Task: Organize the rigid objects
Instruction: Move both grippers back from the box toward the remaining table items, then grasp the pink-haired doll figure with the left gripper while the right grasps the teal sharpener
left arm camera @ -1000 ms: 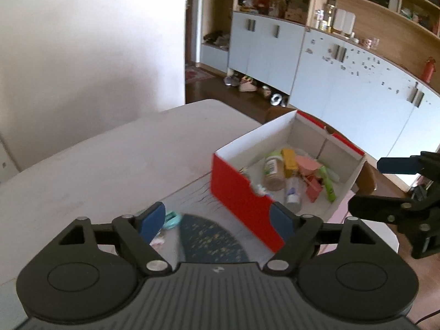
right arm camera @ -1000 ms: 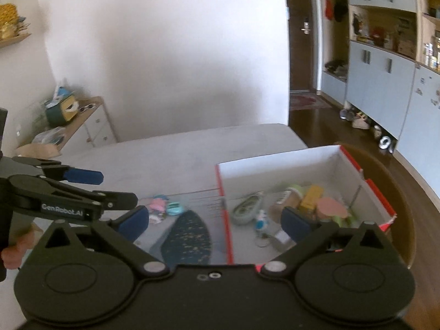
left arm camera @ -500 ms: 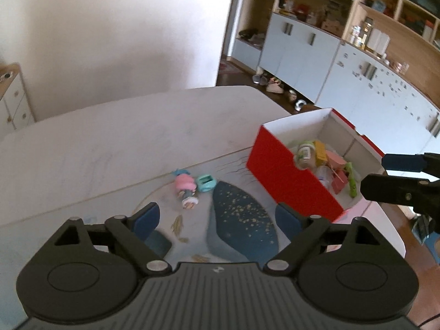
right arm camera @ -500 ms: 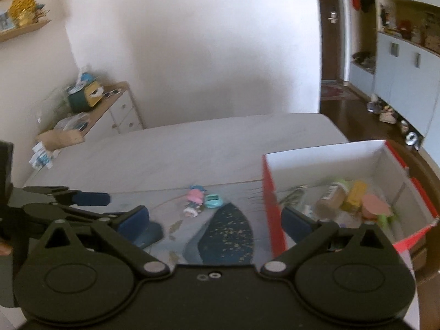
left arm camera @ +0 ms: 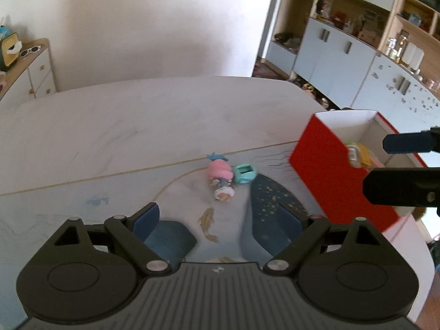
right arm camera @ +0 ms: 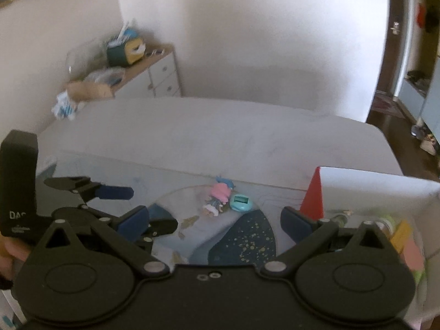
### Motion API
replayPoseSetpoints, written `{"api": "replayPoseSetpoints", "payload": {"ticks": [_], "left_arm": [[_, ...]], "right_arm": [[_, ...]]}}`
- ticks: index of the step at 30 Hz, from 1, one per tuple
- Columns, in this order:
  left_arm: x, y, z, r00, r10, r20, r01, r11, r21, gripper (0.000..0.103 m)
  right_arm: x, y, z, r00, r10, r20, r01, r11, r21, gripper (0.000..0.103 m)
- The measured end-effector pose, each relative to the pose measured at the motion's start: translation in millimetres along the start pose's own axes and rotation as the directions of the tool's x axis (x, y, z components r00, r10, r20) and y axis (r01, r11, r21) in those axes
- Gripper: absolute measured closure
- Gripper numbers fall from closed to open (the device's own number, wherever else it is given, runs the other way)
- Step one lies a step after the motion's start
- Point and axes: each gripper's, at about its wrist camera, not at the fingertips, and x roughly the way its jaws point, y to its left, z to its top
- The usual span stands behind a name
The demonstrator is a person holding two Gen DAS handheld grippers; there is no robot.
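A pink-haired doll (left arm camera: 221, 177) and a small teal gadget (left arm camera: 244, 173) lie side by side on the patterned mat, left of the red and white box (left arm camera: 327, 165). They also show in the right wrist view: doll (right arm camera: 218, 196), gadget (right arm camera: 241, 202), box (right arm camera: 312, 198). The box holds several small items. My left gripper (left arm camera: 217, 221) is open and empty, above the mat short of the doll. My right gripper (right arm camera: 216, 220) is open and empty, near the box's left corner. The left gripper also shows at the left of the right wrist view (right arm camera: 110, 195).
The mat (left arm camera: 176, 192) covers the near part of a pale table (left arm camera: 137, 126). A white drawer unit (right arm camera: 154, 74) with clutter stands by the far wall. Light blue cupboards and shelves (left arm camera: 343, 55) line the right side.
Both grippers have swung left, away from the box, so the doll and teal gadget now sit in the middle of both views. Both stay open and empty.
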Motion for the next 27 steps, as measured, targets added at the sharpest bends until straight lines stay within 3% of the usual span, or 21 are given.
{"api": "replayPoseSetpoints", "payload": {"ticks": [6, 13, 20, 27], "left_arm": [[29, 4, -3, 1.0, -0.002, -0.017, 0.001, 1.0, -0.025, 0.011], [63, -1, -3, 0.999, 0.025, -0.046, -0.027, 0.999, -0.028, 0.011], [85, -13, -4, 0.997, 0.064, -0.047, -0.063, 0.998, 0.01, 0.011], [100, -16, -4, 0.996, 0.081, -0.038, -0.081, 0.997, -0.012, 0.011]], "right_arm": [[29, -16, 14, 0.992, 0.06, -0.108, -0.075, 0.986, -0.146, 0.006], [66, -21, 28, 0.974, 0.061, -0.219, -0.128, 0.944, -0.305, 0.02], [98, -8, 36, 0.941, 0.027, -0.338, -0.181, 0.882, -0.435, 0.031], [122, 3, 37, 0.901, -0.006, -0.434, -0.226, 0.848, -0.479, 0.046]]}}
